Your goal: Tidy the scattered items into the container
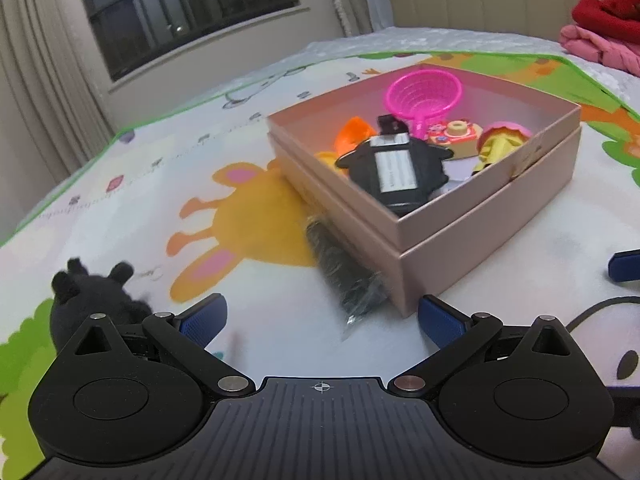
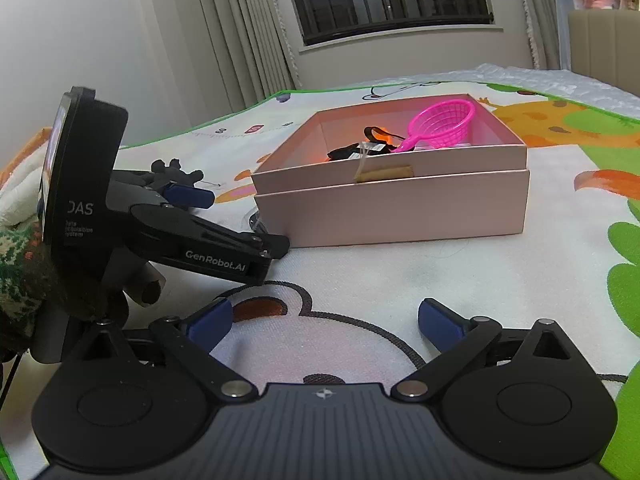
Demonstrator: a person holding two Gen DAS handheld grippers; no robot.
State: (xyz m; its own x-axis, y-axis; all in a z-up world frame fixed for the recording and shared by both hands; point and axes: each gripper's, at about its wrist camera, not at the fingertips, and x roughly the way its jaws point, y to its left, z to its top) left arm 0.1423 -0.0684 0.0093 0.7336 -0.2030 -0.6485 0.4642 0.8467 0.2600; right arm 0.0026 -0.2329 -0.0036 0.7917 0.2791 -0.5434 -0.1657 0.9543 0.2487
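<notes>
A colourful cartoon-printed play mat [image 1: 132,184] covers a bed, and on it sits a pale pink cardboard box [image 1: 472,216], open at the top and nested in its own lid. Inside the box lie a bright pink plastic toy net with a handle [image 1: 424,94], a flat black item with a white label [image 1: 394,168], an orange plastic piece [image 1: 354,132], a small tan toy decorated with flowers [image 1: 454,134] and a yellow toy in a pink shell [image 1: 502,140]. Just outside the box, touching its near-left wall, a dark crinkled plastic-wrapped packet [image 1: 346,276] lies on the mat. Further left, near the mat's edge, sits a small black fuzzy plush toy with ears [image 1: 92,292]. The left gripper [image 1: 320,320], seen from its own camera, has its blue-padded jaws spread wide with nothing between them, and the packet lies just ahead of the gap. In the right wrist view this left gripper [image 2: 244,220] reaches in from the left, close to the box's near-left corner, held by a hand in a patterned knit sleeve [image 2: 16,280]. The right gripper [image 2: 324,322] hangs low over the mat in front of the box, its jaws also wide apart and empty, well clear of the box. A dark barred window [image 2: 388,0] and pale curtains [image 2: 240,40] stand behind the bed
</notes>
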